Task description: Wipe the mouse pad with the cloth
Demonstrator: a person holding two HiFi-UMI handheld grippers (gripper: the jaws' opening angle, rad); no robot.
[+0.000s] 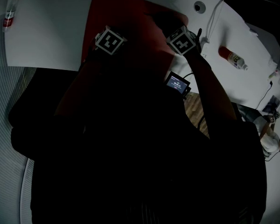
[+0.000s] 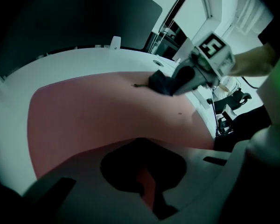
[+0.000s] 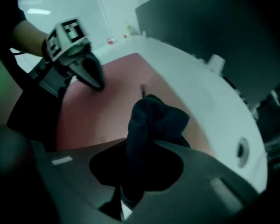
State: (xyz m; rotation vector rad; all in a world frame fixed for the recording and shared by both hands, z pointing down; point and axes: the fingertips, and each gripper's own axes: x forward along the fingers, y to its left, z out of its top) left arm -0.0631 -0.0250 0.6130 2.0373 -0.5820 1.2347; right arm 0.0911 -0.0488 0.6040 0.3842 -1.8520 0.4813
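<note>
A large red mouse pad [image 1: 130, 10] lies on the white table [image 1: 46, 36]. My right gripper [image 3: 130, 190] is shut on a dark bunched cloth [image 3: 154, 120], which it holds down on the pad's far right part. The left gripper view shows that cloth [image 2: 159, 83] at the right gripper's tips [image 2: 170, 85], touching the pad [image 2: 93, 111]. My left gripper [image 2: 147, 181] is shut with nothing in it, low over the pad's near left part. In the right gripper view its dark fingertips [image 3: 95, 80] meet on the pad [image 3: 107, 111]. The head view is dark, so both tips are hidden there.
A red-and-white bottle [image 1: 233, 58] lies on the table to the right. Another bottle [image 1: 9, 15] is at the far left. A cable hole [image 1: 199, 6] and a white cable [image 1: 214, 17] sit beyond the pad. A small lit screen [image 1: 177, 84] hangs below my right wrist. A dark panel [image 2: 84, 17] backs the table.
</note>
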